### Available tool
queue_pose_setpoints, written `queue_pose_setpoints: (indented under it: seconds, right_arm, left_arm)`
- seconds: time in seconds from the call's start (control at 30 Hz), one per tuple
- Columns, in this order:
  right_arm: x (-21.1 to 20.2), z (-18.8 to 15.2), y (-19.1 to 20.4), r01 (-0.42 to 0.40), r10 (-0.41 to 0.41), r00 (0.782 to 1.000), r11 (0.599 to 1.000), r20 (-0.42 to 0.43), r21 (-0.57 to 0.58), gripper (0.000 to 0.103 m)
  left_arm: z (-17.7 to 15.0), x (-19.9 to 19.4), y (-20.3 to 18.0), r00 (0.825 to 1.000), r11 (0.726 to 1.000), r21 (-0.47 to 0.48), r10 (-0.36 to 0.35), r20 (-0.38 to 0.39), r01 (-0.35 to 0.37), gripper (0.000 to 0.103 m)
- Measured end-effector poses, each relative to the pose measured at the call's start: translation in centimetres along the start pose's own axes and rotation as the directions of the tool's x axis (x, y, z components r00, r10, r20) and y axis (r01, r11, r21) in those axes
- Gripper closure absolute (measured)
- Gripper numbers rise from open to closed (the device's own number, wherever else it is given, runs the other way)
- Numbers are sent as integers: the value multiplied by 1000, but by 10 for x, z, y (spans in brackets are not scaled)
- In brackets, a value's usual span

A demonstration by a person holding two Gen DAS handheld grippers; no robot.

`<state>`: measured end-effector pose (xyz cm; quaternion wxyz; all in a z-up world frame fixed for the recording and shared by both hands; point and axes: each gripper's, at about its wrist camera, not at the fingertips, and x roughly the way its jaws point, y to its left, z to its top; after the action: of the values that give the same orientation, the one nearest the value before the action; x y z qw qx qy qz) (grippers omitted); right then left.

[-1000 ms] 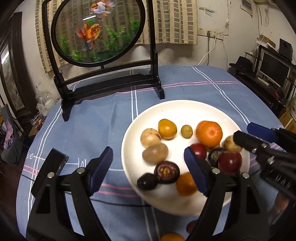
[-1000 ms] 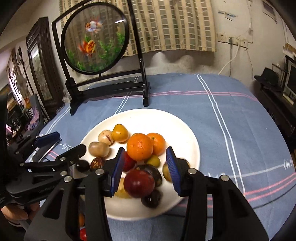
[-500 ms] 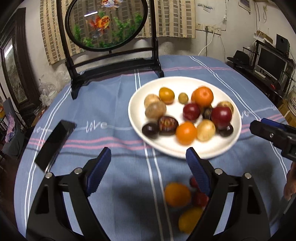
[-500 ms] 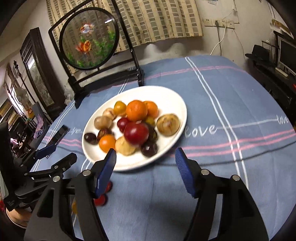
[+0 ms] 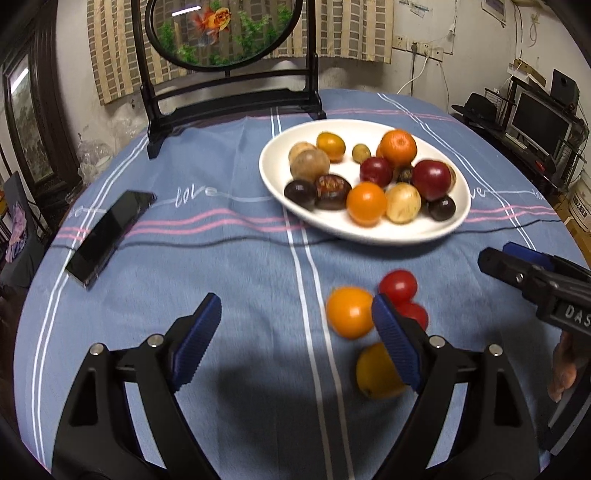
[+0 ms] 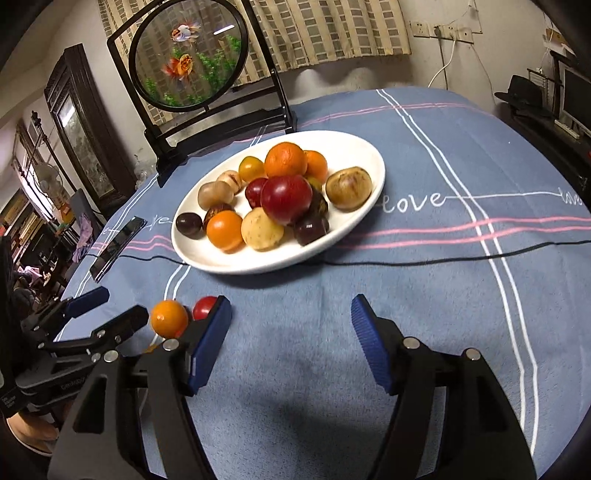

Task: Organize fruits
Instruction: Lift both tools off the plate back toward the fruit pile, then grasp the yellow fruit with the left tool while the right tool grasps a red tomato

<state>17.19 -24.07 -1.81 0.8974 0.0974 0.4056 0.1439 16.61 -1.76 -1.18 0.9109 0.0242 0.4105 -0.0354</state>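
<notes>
Two handheld grippers hang over a blue striped tablecloth (image 5: 240,280), both with fingers spread wide and nothing between them. The left gripper (image 5: 295,332) sits low at the near edge; just past its right finger lie four loose fruits on the cloth: a yellow fruit (image 5: 375,371) nearest and partly behind that finger, an orange fruit (image 5: 349,312) beyond it, and two red tomatoes (image 5: 398,285) touching one another just to the right. The right gripper (image 6: 290,334) hovers over bare cloth, with the orange fruit (image 6: 169,318) and a tomato (image 6: 204,307) just off its left finger. A thin black cable (image 6: 424,262) crosses the cloth in front of the white plate (image 6: 221,264), which sits mid-table, well apart from the loose fruits, and carries oranges (image 6: 285,159), a large red plum (image 6: 286,199), brown and dark purple fruits heaped together. A black phone (image 5: 110,232) lies flat to the plate's left. At the far edge stands a round goldfish screen (image 5: 225,31) in a black frame
</notes>
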Motion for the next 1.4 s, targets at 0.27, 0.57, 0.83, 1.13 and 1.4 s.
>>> queue_pose_setpoints:
  seconds: [0.27, 0.57, 0.83, 1.13, 1.4]
  right_arm:
    - [6, -6, 5, 6, -8, 1000, 999, -30, -37, 34]
    - [4, -7, 6, 14, -15, 1000, 999, -20, -51, 34]
    - [3, -8, 8, 5, -7, 1000, 998, -23, -57, 34]
    - [5, -10, 9, 10, -12, 999, 998, -35, -59, 34]
    - [6, -10, 9, 14, -16, 999, 998, -37, -60, 34]
  left_arm:
    - [-16, -11, -9, 1000, 1000, 5, -30, -5, 30, 18]
    - [-25, -4, -28, 997, 997, 46, -68, -27, 69, 18]
    - [-37, 13, -48, 989, 990, 102, -89, -120, 102, 41]
    - [-37, 12, -43, 989, 988, 98, -106, -106, 116, 62]
    - [-38, 10, -46, 990, 987, 120, -92, -105, 105, 64]
